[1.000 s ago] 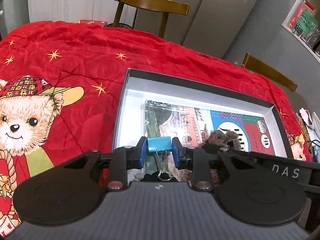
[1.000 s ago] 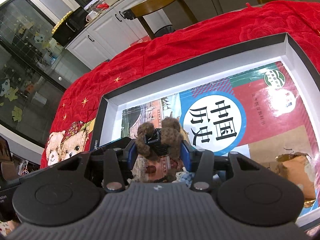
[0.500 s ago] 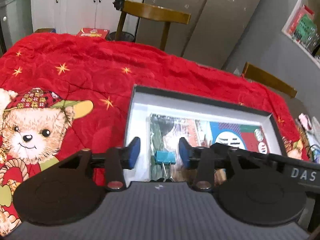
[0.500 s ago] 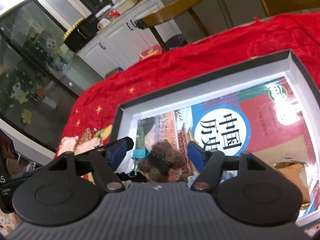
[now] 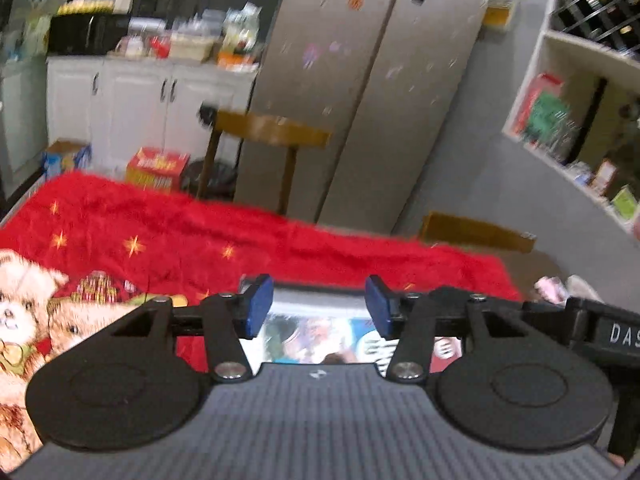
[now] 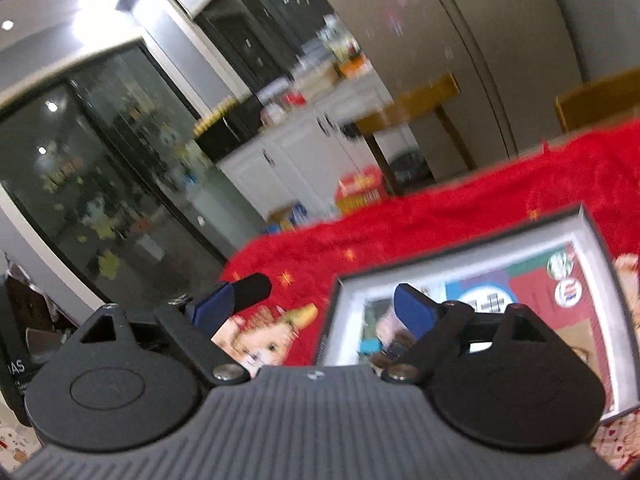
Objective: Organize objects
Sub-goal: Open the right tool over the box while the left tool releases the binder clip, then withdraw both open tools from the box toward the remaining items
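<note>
A shallow dark-rimmed box [image 6: 600,240] lies on the red teddy-bear blanket [image 5: 168,236], with a colourful book [image 6: 532,292] flat inside. A blue binder clip [image 6: 369,346] and a brown fuzzy toy [image 6: 394,354] lie in the box's near left corner, partly hidden by my right gripper. My left gripper [image 5: 319,306] is open and empty, raised above the box's near edge [image 5: 316,294]. My right gripper [image 6: 316,300] is open and empty, raised and drawn back above the box's left side.
Two wooden chairs [image 5: 272,136] [image 5: 476,232] stand behind the table. White cabinets [image 5: 136,104], a grey fridge [image 5: 360,80] and wall shelves [image 5: 580,92] are beyond. A red carton [image 5: 158,166] sits on the floor. Both views are motion-blurred.
My left gripper let go of the blue clip and my right let go of the brown toy, both in the box. Both grippers opened wider, then lifted and tilted up away from it.
</note>
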Demonstrator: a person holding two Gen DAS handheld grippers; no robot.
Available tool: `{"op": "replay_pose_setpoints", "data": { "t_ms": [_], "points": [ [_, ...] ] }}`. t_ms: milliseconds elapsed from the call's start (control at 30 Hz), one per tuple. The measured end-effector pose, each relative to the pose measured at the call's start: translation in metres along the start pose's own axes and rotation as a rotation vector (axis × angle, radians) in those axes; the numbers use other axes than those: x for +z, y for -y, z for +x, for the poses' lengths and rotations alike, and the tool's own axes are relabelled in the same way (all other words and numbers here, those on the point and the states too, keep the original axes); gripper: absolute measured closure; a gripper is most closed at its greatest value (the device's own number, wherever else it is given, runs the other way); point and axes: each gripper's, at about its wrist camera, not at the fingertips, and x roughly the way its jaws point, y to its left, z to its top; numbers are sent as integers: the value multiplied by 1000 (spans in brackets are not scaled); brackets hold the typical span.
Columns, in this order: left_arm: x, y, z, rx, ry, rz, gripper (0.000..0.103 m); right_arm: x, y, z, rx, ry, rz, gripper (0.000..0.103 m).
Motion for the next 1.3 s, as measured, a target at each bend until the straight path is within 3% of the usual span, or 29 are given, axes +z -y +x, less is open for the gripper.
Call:
{"op": "replay_pose_setpoints", "data": {
  "t_ms": [167, 333, 500, 633, 733, 833, 1000, 1167, 1300],
  "points": [
    [1, 23, -53, -61, 125, 62, 36, 1, -23, -53, -16, 120, -44, 6],
    [-7, 54, -90, -92, 184, 122, 35, -4, -33, -105, -71, 214, -80, 3],
    [-21, 77, -120, -109, 213, 114, 35, -21, -32, -152, -139, 292, -143, 2],
    [-37, 89, -139, -141, 223, 99, 35, -35, -19, -177, -172, 320, -132, 1],
    [-53, 101, -157, -151, 278, 119, 35, -43, -8, -184, -176, 316, -124, 1],
    [-72, 110, -170, -173, 341, 122, 34, -57, -8, -185, -215, 379, -152, 1],
    [-104, 115, -162, -168, 305, 129, 31, -80, -8, -180, -214, 445, -227, 1],
    [-147, 108, -123, -68, 279, 147, 31, -101, 14, -158, -213, 389, -204, 3],
    [-173, 111, -87, -23, 206, 208, 31, -124, 32, -139, -256, 357, -206, 7]
  ]
}}
